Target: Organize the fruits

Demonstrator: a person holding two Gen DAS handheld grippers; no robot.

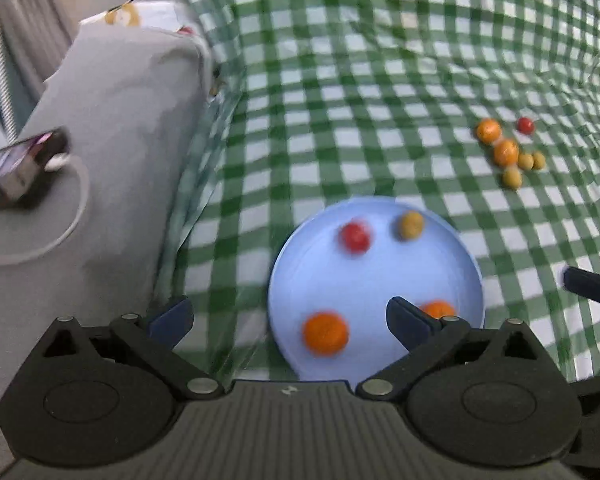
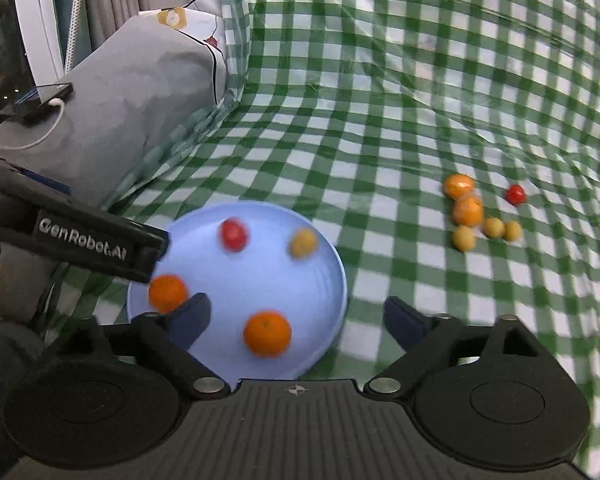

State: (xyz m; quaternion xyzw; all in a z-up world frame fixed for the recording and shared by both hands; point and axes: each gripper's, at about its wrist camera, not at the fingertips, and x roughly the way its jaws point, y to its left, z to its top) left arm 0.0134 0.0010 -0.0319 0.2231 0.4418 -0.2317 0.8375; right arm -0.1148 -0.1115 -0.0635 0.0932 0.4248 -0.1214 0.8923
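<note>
Bare checked tablecloth [image 2: 380, 152] lies open between the blue plate [image 2: 260, 280] and the loose cluster of fruit [image 2: 472, 216] to the right, so that stretch gives free passage. On the left a grey cushion [image 2: 132, 100] rises just beside the plate, blocking that side; a phone [image 2: 36, 100] with its cable sits on top. The left gripper [image 2: 92, 240] reaches over the plate's left edge. Behind the fruit the cloth stays bare.

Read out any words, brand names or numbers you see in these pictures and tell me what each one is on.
"GenRobot.AI": white letters on the side of the left claw, seen from the right wrist view.
The phone screen on the grey cushion is too blurred to read.
Nothing readable on the blue plate, the fruits or the checked cloth.
</note>
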